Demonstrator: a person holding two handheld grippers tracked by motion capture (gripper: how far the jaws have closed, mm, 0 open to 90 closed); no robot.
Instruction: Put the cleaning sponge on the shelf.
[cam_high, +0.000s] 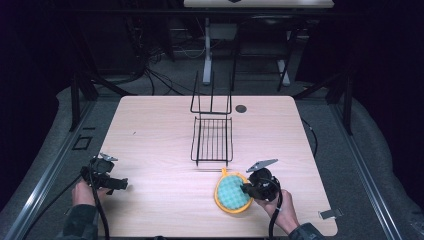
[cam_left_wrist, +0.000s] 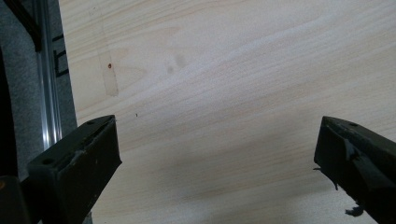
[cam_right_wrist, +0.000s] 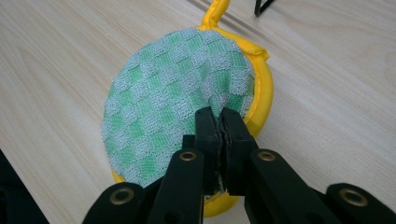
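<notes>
Right claw (cam_right_wrist: 219, 116): jaws pressed together on the near edge of the pad, a fold of its cloth pinched between them.
Pad (cam_high: 233, 193): round, green-checked with a yellow rim and loop, lying on the counter (cam_high: 150, 135) near its front right, just in front of the rack.
Left claw (cam_left_wrist: 217, 154): jaws wide, nothing between them, over bare wood at the counter's front left.
Rack (cam_high: 212, 141): black wire, mid-counter, apart from both claws.
</notes>
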